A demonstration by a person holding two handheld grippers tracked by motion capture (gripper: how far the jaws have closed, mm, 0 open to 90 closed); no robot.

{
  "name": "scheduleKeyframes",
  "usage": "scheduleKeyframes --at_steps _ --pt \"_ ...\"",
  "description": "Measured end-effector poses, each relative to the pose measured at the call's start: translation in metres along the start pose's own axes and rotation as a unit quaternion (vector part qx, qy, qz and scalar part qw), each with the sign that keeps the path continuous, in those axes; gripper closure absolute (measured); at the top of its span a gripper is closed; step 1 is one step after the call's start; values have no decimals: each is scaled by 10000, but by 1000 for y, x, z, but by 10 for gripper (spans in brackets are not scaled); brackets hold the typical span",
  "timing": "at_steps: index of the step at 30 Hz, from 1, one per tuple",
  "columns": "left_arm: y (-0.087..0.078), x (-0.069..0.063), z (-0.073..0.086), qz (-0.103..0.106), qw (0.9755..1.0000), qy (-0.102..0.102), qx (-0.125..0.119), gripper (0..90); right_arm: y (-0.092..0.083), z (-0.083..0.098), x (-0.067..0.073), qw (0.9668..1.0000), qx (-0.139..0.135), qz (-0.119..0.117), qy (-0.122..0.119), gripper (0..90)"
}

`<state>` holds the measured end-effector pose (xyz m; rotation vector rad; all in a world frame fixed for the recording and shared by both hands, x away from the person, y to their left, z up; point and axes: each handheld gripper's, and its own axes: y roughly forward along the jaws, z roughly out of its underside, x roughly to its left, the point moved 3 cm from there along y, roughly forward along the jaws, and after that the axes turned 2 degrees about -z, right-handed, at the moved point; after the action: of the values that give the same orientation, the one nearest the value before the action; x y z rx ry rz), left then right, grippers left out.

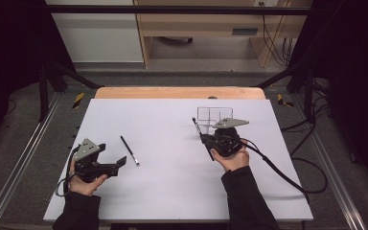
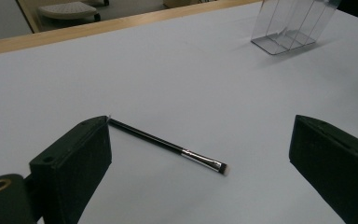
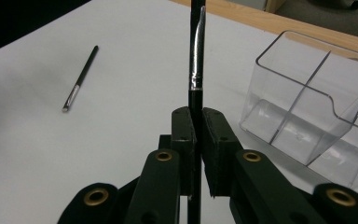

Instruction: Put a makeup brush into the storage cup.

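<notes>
Your left gripper [image 2: 200,154] stands wide, the loose brush [image 2: 168,146] lying crosswise just ahead of its fingers. Your right gripper [image 3: 196,135] clamps the other brush [image 3: 195,70], upright, with the organizer [image 3: 307,116] just right of it.

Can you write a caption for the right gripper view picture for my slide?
Right gripper shut on a thin black brush, beside a clear divided organizer, second brush lying on the white table.

On the table [image 1: 172,191], a thin brush [image 1: 130,150] is seen lying left of centre; the clear organiser [image 1: 214,114] is set farther back on the right, another brush [image 3: 196,70] raised just beside it.
</notes>
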<state>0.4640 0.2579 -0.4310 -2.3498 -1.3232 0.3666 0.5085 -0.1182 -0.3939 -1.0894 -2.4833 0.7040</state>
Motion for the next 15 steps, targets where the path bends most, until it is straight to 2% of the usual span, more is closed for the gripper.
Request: scheduleKeyframes --at_steps 8,11,15 --pt "-1 0 0 4 10000 -7 -7 47 -5 -5 -4 9996 -257 31 77 844" --pt "1 1 2 18 10000 -46 22 46 -8 -8 -6 9989 -450 48 155 844" --pt "2 -1 2 4 10000 14 60 46 -10 -12 -7 9973 -690 62 240 844"
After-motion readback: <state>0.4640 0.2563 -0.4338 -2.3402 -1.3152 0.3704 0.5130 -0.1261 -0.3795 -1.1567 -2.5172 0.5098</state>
